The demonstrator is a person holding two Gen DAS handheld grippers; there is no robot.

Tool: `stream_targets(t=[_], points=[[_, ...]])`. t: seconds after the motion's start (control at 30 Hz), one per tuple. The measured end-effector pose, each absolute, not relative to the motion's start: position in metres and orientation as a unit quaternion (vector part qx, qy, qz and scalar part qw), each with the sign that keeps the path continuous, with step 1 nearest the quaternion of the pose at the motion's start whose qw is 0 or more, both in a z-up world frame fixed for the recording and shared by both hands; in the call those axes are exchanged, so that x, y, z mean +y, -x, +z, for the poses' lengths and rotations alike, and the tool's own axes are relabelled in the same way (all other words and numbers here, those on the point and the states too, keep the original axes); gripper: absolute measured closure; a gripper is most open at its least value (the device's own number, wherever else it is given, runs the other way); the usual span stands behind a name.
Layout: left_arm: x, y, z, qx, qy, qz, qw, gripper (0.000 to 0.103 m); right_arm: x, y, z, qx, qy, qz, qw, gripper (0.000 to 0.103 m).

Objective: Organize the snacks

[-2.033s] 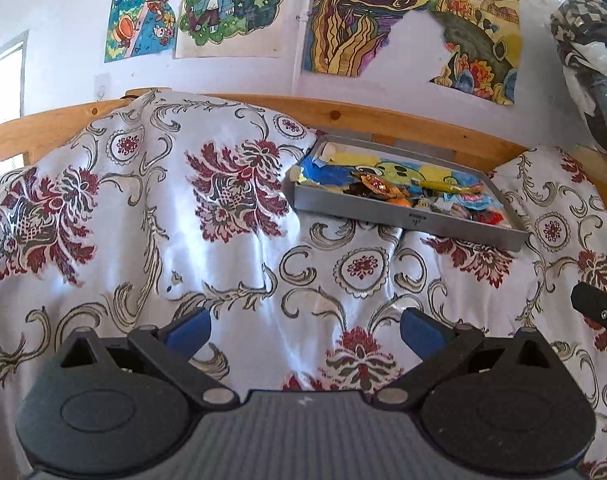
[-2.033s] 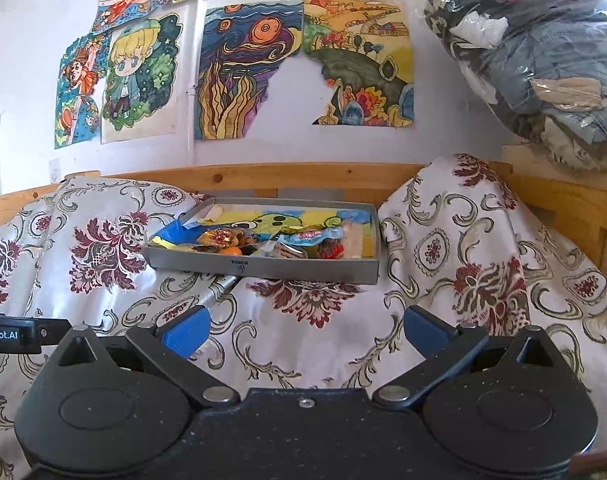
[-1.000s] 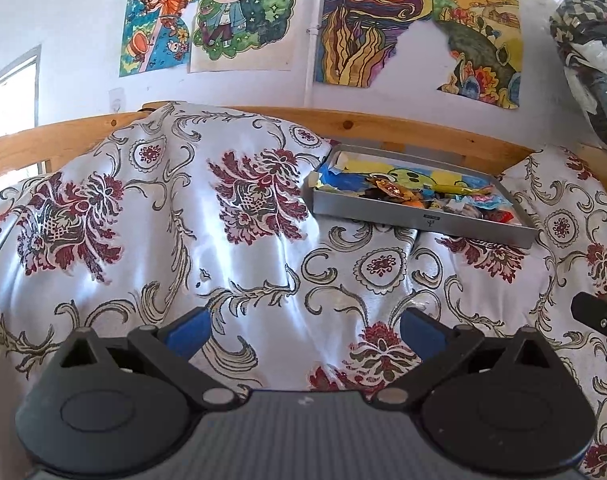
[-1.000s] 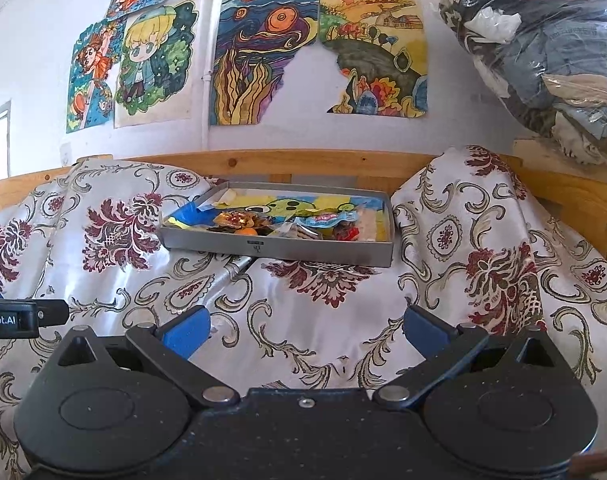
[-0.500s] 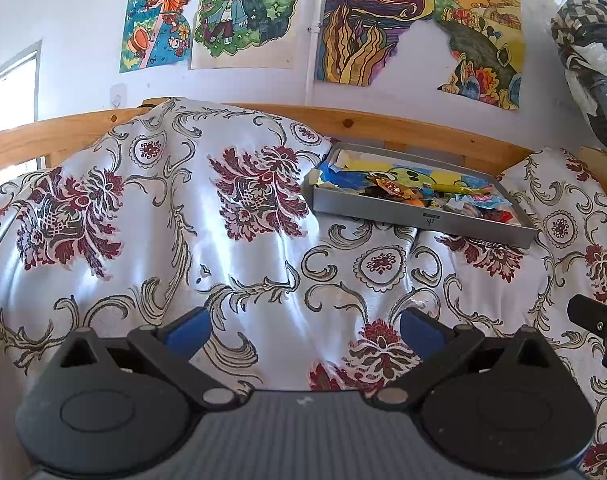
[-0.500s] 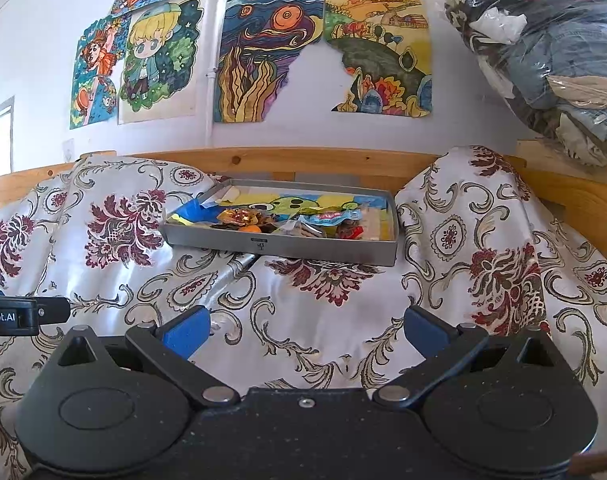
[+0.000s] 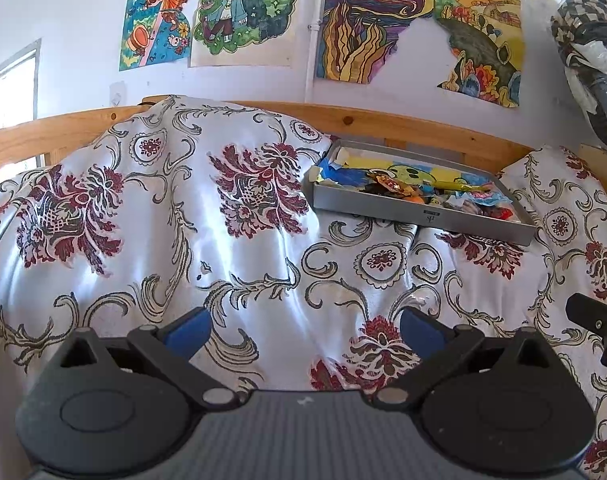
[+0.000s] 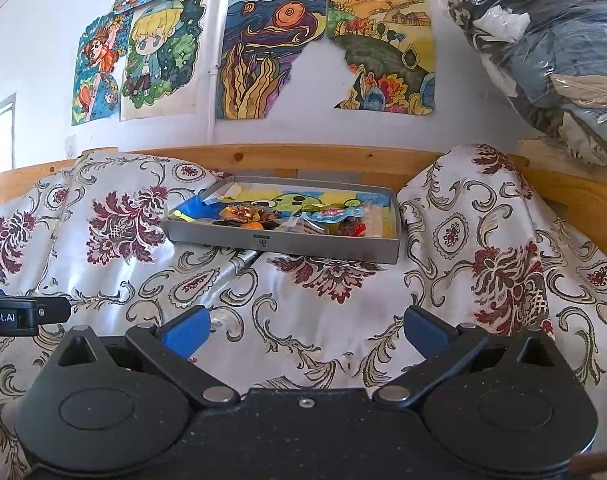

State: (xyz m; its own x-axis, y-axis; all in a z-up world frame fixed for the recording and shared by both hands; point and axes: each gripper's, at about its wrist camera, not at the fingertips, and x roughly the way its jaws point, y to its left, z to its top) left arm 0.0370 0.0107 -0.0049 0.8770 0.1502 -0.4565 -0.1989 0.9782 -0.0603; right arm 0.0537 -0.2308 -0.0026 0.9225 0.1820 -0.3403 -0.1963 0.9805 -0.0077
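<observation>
A shallow grey metal tray (image 7: 415, 215) (image 8: 287, 245) rests on a floral satin cloth near a wooden rail. Several wrapped snacks (image 8: 299, 216) (image 7: 423, 194) lie inside it on a colourful liner. My left gripper (image 7: 303, 330) hovers over the cloth well short of the tray, which sits up and to its right; the blue pads are wide apart with nothing between them. My right gripper (image 8: 305, 330) faces the tray head-on from a distance, open and empty too. A part of the other gripper shows at each view's edge.
The floral cloth (image 8: 323, 320) drapes in humps left and right of the tray. A wooden rail (image 8: 303, 158) runs behind it below a white wall with drawings (image 8: 263, 48). A plastic-wrapped bundle of clothes (image 8: 543, 48) sits on a ledge at upper right.
Both grippers have drifted slightly, so the tray shifts a little in each view. Their fingers stay wide apart and empty, and the tray's contents are the same.
</observation>
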Motion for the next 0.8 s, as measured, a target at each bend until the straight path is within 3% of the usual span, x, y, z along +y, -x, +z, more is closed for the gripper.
stream_targets(t=[0.8], points=[[0.0079, -0.0352, -0.0044, 0.240, 0.035, 0.083, 0.966, 0.001, -0.2292, -0.0539, -0.0059, 0.175, 0.024, 0.098, 0.979, 0.001]])
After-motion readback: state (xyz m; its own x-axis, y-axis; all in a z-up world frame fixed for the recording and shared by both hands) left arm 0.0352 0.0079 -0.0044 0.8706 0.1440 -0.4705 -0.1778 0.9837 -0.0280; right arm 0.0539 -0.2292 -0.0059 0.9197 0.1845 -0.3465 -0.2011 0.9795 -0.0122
